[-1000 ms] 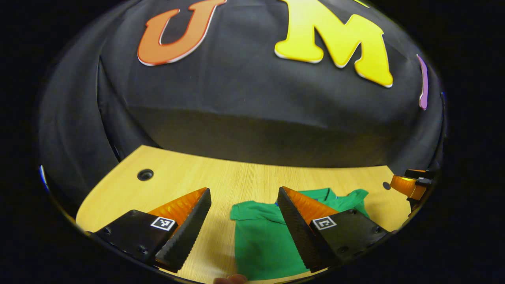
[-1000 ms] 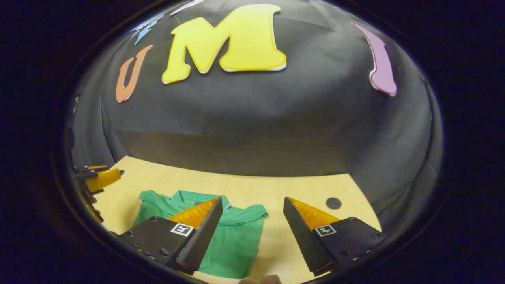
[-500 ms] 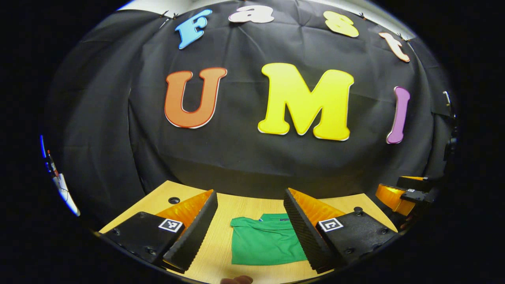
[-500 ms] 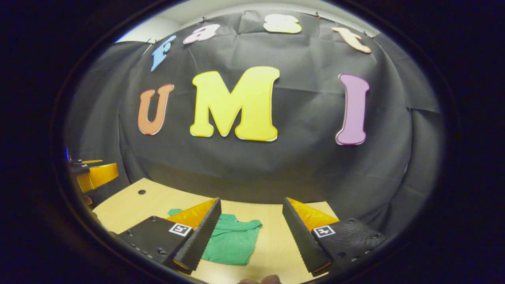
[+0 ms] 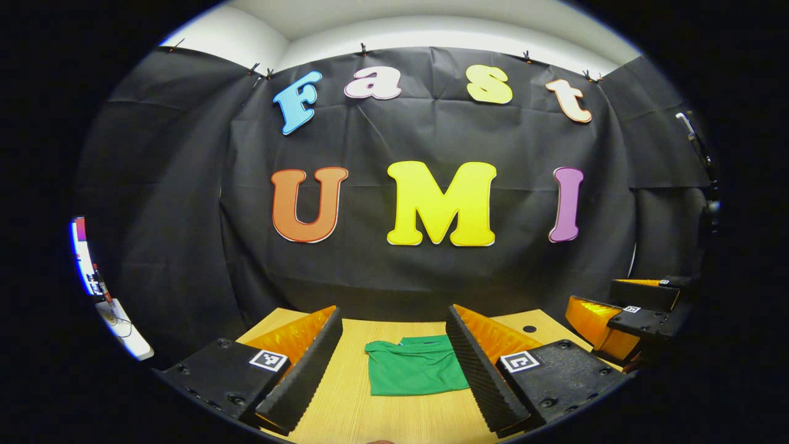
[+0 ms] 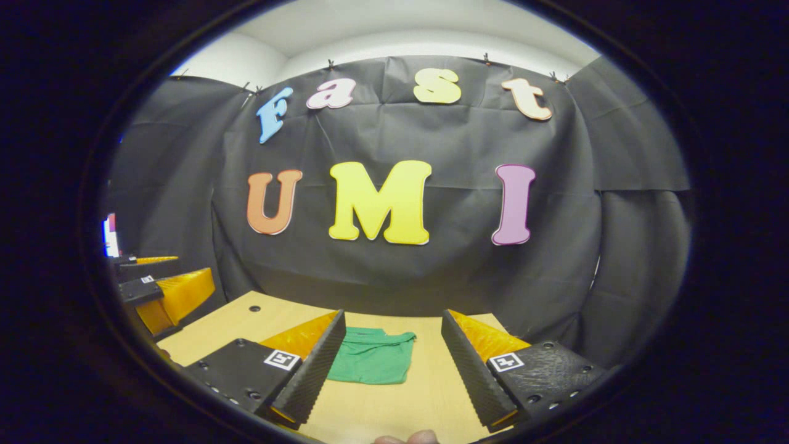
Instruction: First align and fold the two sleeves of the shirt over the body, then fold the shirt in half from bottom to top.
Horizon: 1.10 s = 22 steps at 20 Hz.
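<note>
We held both tools, left (image 5: 394, 364) and right (image 6: 392, 364), gaping and empty; any stray nudge could undo the folded shirt (image 5: 414, 374).

In the left gripper view my own right finger covers the right side of the green shirt (image 5: 413, 370), so I cannot see how that edge lies. In the right gripper view my left finger hides the shirt's left part. The worktop's (image 5: 394, 413) near edge is cut off below. My other gripper (image 5: 622, 314) sits half out of view at the rim.
</note>
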Motion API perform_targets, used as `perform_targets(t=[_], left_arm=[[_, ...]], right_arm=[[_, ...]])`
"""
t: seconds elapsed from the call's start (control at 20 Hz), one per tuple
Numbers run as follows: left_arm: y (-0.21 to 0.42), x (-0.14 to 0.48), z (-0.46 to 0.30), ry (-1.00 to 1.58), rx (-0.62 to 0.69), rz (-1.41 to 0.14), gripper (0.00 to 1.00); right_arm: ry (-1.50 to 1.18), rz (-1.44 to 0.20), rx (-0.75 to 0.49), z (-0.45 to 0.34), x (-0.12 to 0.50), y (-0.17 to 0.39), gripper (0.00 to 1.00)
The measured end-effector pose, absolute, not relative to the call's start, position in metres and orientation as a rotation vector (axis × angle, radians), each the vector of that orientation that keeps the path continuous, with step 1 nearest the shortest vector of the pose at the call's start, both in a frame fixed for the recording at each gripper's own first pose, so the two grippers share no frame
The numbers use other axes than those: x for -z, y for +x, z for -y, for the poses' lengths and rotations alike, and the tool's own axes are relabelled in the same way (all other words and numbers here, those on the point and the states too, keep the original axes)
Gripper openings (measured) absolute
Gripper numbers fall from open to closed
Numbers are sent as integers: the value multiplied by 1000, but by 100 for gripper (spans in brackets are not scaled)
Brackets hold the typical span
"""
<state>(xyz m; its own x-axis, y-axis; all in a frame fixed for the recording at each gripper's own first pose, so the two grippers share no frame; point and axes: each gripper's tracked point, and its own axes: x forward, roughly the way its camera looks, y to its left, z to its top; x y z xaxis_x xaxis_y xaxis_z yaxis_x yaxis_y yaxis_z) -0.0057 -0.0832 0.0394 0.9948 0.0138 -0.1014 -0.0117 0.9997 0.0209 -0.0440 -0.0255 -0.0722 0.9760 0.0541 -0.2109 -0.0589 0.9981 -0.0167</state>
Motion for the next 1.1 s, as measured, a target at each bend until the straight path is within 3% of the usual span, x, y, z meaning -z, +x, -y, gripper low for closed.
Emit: perform_targets(t=[0.25,1.1], left_arm=[[-38,-54,84,17,-22,-69,100],[-40,-62,92,3,-24,-66,100]], right_arm=[[-26,-177,-80,11,59,-81,96],[-30,-119,-56,17,37,-83,96]])
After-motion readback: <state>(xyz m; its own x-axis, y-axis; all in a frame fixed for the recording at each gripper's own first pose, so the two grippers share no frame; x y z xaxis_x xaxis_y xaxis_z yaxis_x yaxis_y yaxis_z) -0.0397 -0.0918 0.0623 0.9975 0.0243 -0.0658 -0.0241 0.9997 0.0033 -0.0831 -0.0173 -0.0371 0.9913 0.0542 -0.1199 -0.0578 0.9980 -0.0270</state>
